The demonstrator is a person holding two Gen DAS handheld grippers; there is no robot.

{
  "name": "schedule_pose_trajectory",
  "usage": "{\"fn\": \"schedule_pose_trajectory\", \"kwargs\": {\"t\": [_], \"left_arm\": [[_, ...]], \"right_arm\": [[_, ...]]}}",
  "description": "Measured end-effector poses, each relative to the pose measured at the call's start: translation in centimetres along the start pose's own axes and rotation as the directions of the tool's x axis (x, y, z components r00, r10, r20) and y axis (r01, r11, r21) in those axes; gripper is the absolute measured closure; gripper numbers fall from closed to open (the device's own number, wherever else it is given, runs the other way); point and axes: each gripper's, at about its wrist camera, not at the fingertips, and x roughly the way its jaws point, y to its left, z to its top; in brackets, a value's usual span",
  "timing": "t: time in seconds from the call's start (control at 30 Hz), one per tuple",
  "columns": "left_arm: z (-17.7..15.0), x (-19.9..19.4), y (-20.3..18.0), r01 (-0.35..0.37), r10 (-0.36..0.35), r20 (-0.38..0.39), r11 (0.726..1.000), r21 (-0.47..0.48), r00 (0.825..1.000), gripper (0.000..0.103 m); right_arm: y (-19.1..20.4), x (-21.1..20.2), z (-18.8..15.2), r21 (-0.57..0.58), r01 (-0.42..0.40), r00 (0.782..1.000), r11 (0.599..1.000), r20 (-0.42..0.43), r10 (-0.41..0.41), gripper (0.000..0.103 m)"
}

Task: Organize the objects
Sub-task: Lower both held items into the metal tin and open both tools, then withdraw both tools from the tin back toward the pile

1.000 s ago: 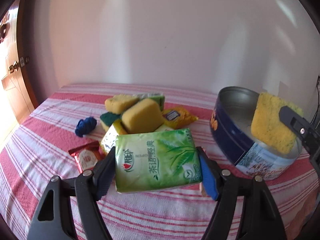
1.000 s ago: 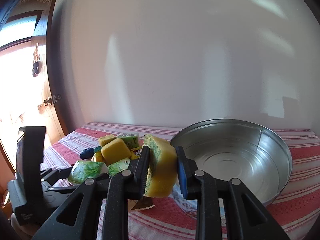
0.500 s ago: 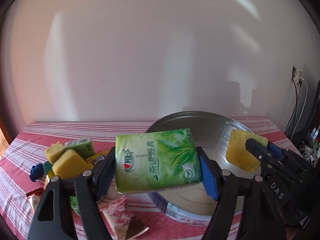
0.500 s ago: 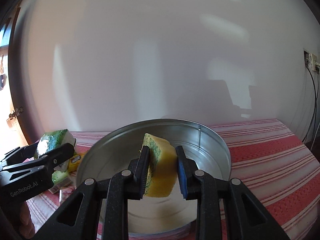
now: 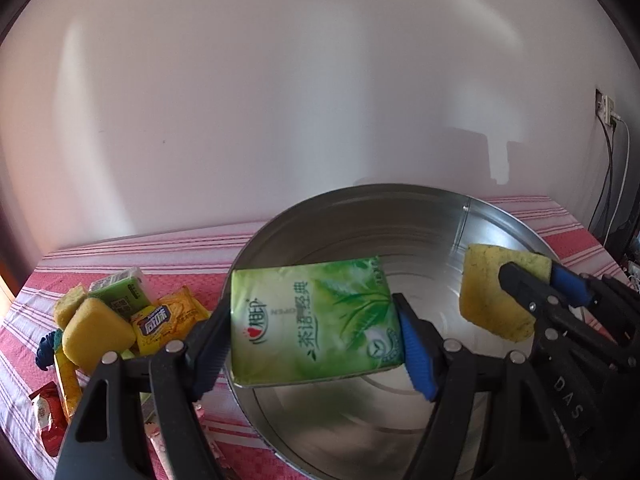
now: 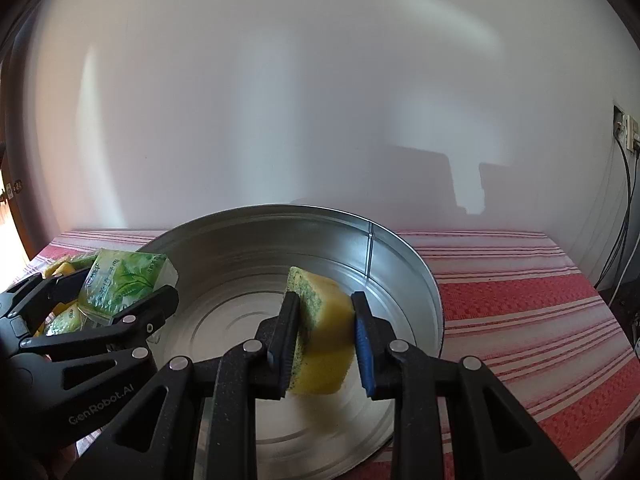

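Two grippers hang over a round metal tin [image 5: 460, 216] that stands on a red-and-white striped tablecloth [image 6: 520, 300]. The left gripper [image 5: 316, 344] has its fingers spread wide and clamped on the short ends of a green tissue pack [image 5: 314, 318], which is held flat and slightly tilted above the tin's left rim. The right gripper [image 6: 324, 332] has its fingers closer together, pressed against the two broad faces of a yellow sponge [image 6: 322, 332] with a green scouring side; the sponge stands on edge above the tin's floor, nearer the right wall. Whether either held item touches the tin cannot be told. Toward the cloth's left edge, beside the tin, lies a heap of items: a yellow sponge block [image 5: 98, 332], a small green packet [image 5: 120, 290], yellow snack packets [image 5: 160, 320], and a red packet [image 5: 46, 420].
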Motion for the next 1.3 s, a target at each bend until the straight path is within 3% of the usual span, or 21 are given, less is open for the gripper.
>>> {"fn": "schedule_pose_trajectory", "kwargs": {"t": [0.17,0.23,0.27,0.3,0.4,0.47,0.8,1.3], "left_arm": [[-0.3,0.4,0.4,-0.021,0.021,0.005,1.000,-0.001,1.000,0.026],[-0.5,-0.1,0.3,-0.043,0.043,0.027,0.999,-0.009,0.999,0.017],[-0.5,-0.4,0.4,-0.060,0.061,0.042,0.998,-0.011,0.997,0.005],[-0.6,-0.7,0.4,-0.089,0.089,0.065,0.996,-0.011,0.994,0.000],[-0.6,-1.9,0.5,-0.097,0.098,0.125,0.995,-0.010,0.987,0.000],[-0.5,-2.1,0.5,-0.096,0.098,0.130,0.995,-0.018,0.987,0.000],[-1.4,-2.3,1.5,-0.134,0.138,0.142,0.990,-0.035,0.980,0.000],[-2.9,-4.2,3.4,-0.168,0.176,0.166,0.984,-0.064,0.970,0.000]], "right_arm": [[-0.3,0.9,0.4,0.007,0.017,1.000,1.000,-0.003,-0.017,0.073],[-0.4,0.3,0.6,0.010,0.018,1.000,1.000,-0.001,-0.018,0.070],[-0.2,0.3,0.7,0.009,0.021,1.000,1.000,-0.005,-0.021,0.062],[-0.2,0.3,0.7,0.009,0.025,1.000,1.000,-0.007,-0.025,0.053],[-0.7,0.1,0.8,0.038,0.045,0.999,0.998,0.013,-0.045,0.037],[-0.9,0.0,0.9,0.054,0.048,0.998,0.997,0.027,-0.050,0.034],[-0.6,0.2,0.8,0.051,0.053,0.997,0.997,0.051,-0.056,0.027],[-0.7,-1.3,0.0,0.086,0.032,0.992,0.996,0.115,-0.042,0.027]]}}
